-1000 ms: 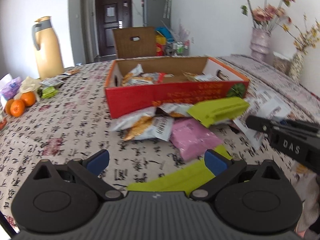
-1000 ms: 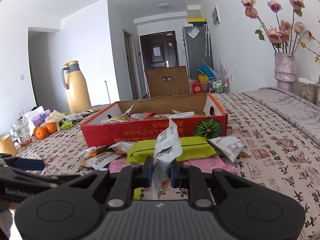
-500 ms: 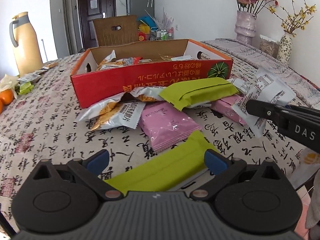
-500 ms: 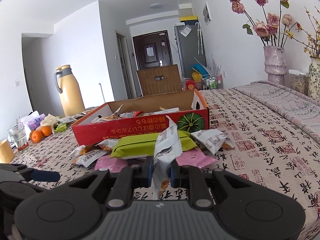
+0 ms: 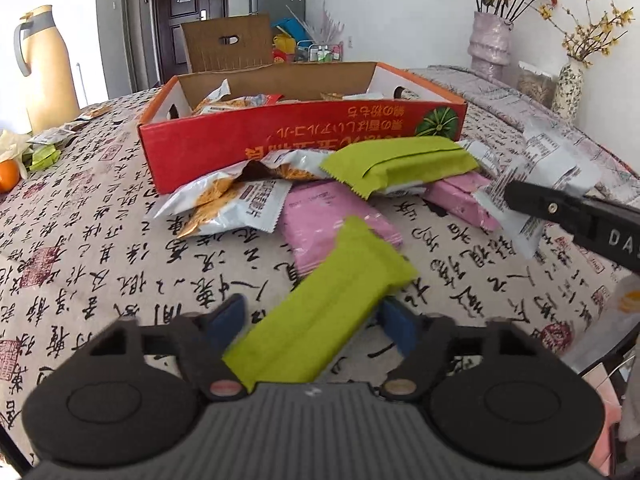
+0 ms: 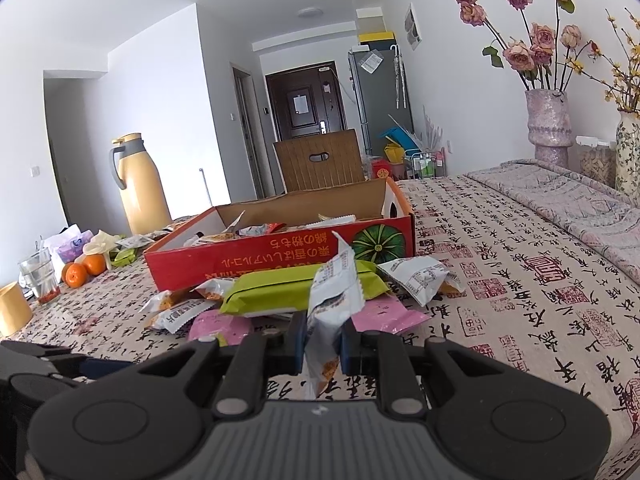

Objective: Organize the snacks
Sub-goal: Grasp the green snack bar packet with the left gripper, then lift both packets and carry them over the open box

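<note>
A red cardboard box (image 5: pixel 304 136) holding several snack packets stands on the patterned table; it also shows in the right wrist view (image 6: pixel 280 256). Loose packets lie before it: a green one (image 5: pixel 400 162), pink ones (image 5: pixel 332 216) and silver-orange ones (image 5: pixel 224 204). My left gripper (image 5: pixel 316 320) has its jaws around a green packet (image 5: pixel 320 316), closing on it. My right gripper (image 6: pixel 323 338) is shut on a silver packet (image 6: pixel 334 296), held above the table; it also shows in the left wrist view (image 5: pixel 544 172).
A yellow thermos (image 6: pixel 138 182), oranges (image 6: pixel 82 270), a glass (image 6: pixel 38 276) and small packets stand at the table's left. Flower vases (image 6: pixel 548 124) stand at the right. A wooden chair back (image 6: pixel 320 160) rises behind the box.
My left gripper's fingers have closed in around the green packet, which has lifted and tilted. The left view has come nearer the pile. My right gripper still holds the silver packet.
</note>
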The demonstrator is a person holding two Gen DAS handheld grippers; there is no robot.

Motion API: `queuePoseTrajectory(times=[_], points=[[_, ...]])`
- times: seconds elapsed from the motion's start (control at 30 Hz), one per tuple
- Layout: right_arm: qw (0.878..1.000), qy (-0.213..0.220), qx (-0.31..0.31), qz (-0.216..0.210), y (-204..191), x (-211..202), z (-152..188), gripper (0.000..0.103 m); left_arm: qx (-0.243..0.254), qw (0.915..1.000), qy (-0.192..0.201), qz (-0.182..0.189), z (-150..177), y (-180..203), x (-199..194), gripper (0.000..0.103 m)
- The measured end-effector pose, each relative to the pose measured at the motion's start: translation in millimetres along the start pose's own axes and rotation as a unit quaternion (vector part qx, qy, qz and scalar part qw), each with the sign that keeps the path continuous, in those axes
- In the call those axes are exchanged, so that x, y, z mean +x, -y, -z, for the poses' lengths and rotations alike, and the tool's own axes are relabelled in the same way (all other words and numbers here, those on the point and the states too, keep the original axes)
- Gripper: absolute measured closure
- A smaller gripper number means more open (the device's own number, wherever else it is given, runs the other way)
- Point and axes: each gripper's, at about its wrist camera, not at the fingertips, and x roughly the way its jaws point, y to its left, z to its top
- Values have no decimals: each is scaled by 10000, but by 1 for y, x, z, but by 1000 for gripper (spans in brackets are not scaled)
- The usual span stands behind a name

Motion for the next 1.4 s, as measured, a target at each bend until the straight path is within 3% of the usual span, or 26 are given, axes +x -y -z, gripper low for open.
queuePoseTrajectory(times=[0.1, 0.23, 0.77, 1.07, 1.4], points=[[10000, 2, 0, 4, 0, -1, 0, 87, -4, 9999, 8, 106, -1, 1, -1, 55], [10000, 5, -3, 9, 0, -1, 0, 87, -4, 9998, 26, 181, 0, 2, -4, 62], [9999, 88, -118, -31, -7, -11, -5, 87, -93, 9981, 614, 53, -11, 2, -38, 64], [9995, 221, -201, -106, -14, -9, -21, 87, -249, 9932, 1138, -17, -39, -4, -58, 65], [9988, 380, -224, -201, -18, 10, -51, 87, -412, 9885, 1452, -82, -77, -16, -59, 67]])
